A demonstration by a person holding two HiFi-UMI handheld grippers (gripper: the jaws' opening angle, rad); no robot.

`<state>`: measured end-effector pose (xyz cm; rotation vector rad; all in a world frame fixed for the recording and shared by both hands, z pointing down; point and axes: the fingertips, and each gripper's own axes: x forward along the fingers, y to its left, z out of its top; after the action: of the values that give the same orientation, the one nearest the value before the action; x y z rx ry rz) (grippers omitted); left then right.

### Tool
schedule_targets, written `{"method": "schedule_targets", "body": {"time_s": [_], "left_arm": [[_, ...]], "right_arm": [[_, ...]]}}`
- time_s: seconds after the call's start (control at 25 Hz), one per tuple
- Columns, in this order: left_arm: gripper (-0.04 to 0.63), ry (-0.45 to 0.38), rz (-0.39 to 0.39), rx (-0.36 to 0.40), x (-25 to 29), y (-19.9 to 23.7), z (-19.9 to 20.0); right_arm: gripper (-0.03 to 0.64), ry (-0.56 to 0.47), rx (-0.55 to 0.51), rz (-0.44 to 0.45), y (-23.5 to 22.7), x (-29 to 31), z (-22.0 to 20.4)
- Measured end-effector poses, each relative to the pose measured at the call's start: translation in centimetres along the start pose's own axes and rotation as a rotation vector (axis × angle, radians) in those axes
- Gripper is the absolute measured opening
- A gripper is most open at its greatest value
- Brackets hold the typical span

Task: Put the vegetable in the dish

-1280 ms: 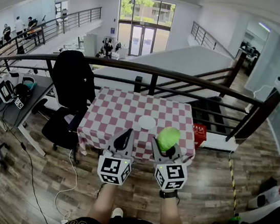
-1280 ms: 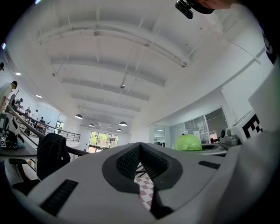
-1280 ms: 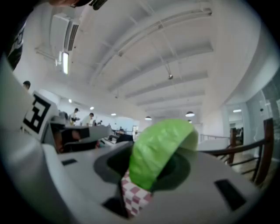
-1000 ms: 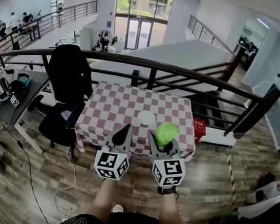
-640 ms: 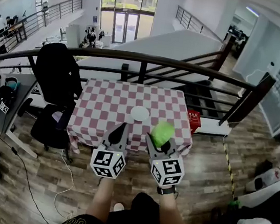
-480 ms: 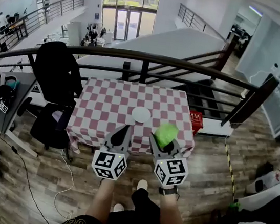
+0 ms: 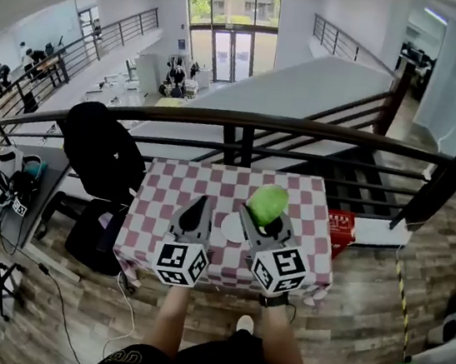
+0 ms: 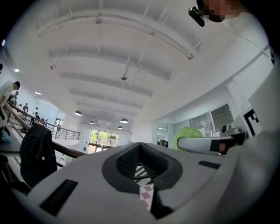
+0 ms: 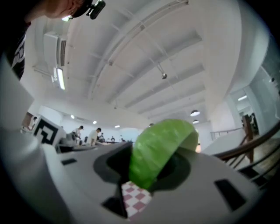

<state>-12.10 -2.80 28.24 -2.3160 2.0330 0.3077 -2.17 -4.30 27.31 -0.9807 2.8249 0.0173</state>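
Note:
A green leafy vegetable (image 7: 267,203) sits between the jaws of my right gripper (image 7: 260,215), which is shut on it; in the right gripper view the vegetable (image 9: 157,151) fills the gap between the jaws. The white dish (image 7: 231,227) lies on the red-and-white checked table (image 7: 168,190), partly hidden behind the right gripper. My left gripper (image 7: 199,211) is shut with nothing in it, to the left of the dish. In the left gripper view the left gripper (image 8: 141,168) has its jaws together, and the vegetable (image 8: 188,132) shows at the right.
A dark metal railing (image 7: 244,125) runs behind the table. A black office chair (image 7: 101,155) stands at the table's left, a red crate (image 7: 339,226) at its right. A desk with equipment (image 7: 8,188) is further left. Wooden floor surrounds the table.
The view has swung so that the table sits closer under both grippers. The dish is now between the grippers and partly hidden by the right one. The vegetable stays gripped.

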Motion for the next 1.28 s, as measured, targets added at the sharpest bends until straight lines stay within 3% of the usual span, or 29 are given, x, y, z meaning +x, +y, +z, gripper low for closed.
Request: {"method": "schedule_targets", "body": {"time_s": [0.12, 0.24, 0.36, 0.56, 0.72, 0.84, 1.04, 1.28], "left_arm": [[0.018, -0.022, 0.031, -0.002, 4.3, 0.9, -0.3], [0.018, 0.021, 0.036, -0.006, 6.8, 1.3, -3.3], [0.018, 0.109, 0.038, -0.009, 7.0, 2.0, -8.5], [0.017, 0.170, 0.133, -0.098, 7.3, 4.8, -13.5], [0.017, 0.235, 0.068, -0.115, 10.1, 5.5, -17.3], [0.017, 0.283, 0.067, -0.172, 12.2, 7.6, -20.4], [0.017, 0.343, 0.021, -0.198, 14.6, 9.1, -24.3], [0.017, 0.412, 0.049, -0.207, 15.3, 11.9, -28.6]], "right_arm": [[0.146, -0.013, -0.026, 0.056, -2.9, 3.3, 0.5], [0.146, 0.022, -0.031, 0.091, -4.9, 4.9, -1.3], [0.146, 0.105, 0.022, 0.098, -6.7, 6.2, -5.9], [0.146, 0.315, 0.117, 0.137, -8.2, 7.7, -14.7], [0.146, 0.434, 0.224, 0.109, -10.4, 8.5, -20.3], [0.146, 0.526, 0.269, 0.103, -11.9, 10.2, -24.5], [0.146, 0.656, 0.339, 0.135, -12.9, 10.8, -30.2], [0.146, 0.709, 0.549, 0.228, -11.5, 11.8, -35.4]]}}
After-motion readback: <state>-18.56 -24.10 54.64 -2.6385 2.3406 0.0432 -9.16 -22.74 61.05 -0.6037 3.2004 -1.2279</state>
